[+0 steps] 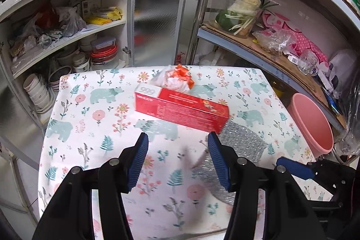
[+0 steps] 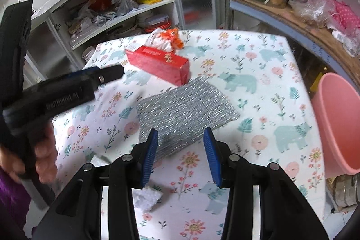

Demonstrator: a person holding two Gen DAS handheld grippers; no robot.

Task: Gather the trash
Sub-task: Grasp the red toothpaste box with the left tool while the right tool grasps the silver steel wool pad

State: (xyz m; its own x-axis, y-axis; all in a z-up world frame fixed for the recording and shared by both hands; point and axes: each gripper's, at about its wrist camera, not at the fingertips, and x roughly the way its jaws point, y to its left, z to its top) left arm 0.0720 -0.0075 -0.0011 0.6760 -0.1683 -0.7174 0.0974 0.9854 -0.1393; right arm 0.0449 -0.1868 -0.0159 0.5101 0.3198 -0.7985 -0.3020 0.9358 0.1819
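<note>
Landmark: red box (image 1: 182,110) on the tabletop (image 1: 74,127). Left hand-held gripper (image 1: 177,150) hangs just short of it, jaws apart, empty. Crumpled orange-white wrapper (image 1: 177,80) touches the box's far side; silver padded sheet (image 2: 184,109) lies beside its right end. Right hand-held gripper (image 2: 180,150) — jaws apart, empty — stands over the sheet's near edge. Pink bin (image 2: 337,123) well right. Advice: straddle the box's narrow width squarely — then close.

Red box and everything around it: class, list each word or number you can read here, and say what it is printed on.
"999": white end panel of the red box, seen upside down in the left wrist view.
Fine white print on the red box's side: too small to read.
Embossed lettering on the left gripper body: blurred, unreadable.
Labels on the cupboard packets and shelf items: too small to read.
</note>
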